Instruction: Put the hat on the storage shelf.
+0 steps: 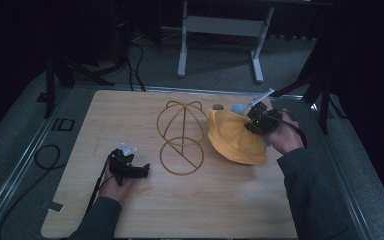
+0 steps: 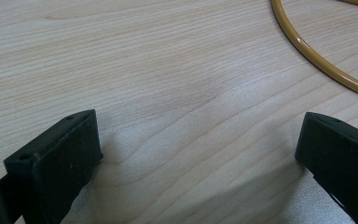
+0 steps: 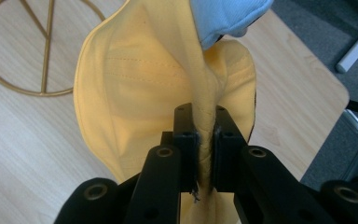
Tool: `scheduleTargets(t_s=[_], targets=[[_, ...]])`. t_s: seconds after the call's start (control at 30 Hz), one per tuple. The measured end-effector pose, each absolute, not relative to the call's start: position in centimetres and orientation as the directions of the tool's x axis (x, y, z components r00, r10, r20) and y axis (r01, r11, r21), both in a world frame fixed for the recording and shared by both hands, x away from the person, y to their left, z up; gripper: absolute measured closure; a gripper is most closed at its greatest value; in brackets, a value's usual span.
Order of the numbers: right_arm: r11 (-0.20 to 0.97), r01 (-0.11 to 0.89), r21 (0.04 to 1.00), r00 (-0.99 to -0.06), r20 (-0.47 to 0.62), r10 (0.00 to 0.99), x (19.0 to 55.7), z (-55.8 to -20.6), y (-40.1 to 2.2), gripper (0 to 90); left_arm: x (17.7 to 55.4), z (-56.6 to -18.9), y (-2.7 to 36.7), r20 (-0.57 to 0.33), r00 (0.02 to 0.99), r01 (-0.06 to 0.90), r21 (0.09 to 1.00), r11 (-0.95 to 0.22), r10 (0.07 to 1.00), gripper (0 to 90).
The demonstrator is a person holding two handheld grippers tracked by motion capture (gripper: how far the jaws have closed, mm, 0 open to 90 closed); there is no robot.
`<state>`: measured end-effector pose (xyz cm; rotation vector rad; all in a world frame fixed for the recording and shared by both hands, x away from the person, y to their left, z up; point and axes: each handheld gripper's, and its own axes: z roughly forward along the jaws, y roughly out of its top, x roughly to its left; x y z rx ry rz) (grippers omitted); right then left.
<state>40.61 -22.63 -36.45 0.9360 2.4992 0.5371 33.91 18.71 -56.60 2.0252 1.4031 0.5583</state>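
Observation:
A yellow cloth hat (image 1: 232,137) hangs lifted above the right side of the wooden table, with a pale blue part (image 1: 238,108) at its far edge. My right gripper (image 1: 256,121) is shut on a pinched fold of the yellow hat (image 3: 135,84), the fabric squeezed between its black jaws (image 3: 204,140); the blue part (image 3: 226,18) shows above. A gold wire hat stand (image 1: 181,136) sits mid-table, left of the hat. My left gripper (image 1: 141,170) rests low on the table at the front left, open with bare wood between its fingers (image 2: 60,154). A gold ring (image 2: 317,60) of the stand curves past it.
The wooden table (image 1: 145,210) has open surface at the front and left. A cable (image 1: 45,155) trails over the grey floor at the left. A white table frame (image 1: 220,35) stands beyond the far edge. The table's right edge (image 3: 326,107) lies close behind the hat.

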Motion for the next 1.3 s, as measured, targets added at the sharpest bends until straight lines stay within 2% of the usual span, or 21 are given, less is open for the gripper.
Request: scheduleTargets(t_s=[0.5, 1.3], targets=[[0.662, 0.499, 0.559, -0.657, -0.254, 0.71, 40.3, -33.7, -24.1, 83.4, 33.9, -56.6, 18.7, 0.001, 0.351, 0.682, 0.685, -0.257, 0.936, 0.1], [0.611, 0.459, 0.645, -0.658, -0.215, 0.722, 39.8, -31.6, -25.4, 83.5, 33.9, -56.6, 18.7, 0.001, 0.352, 0.682, 0.684, -0.257, 0.936, 0.1]])
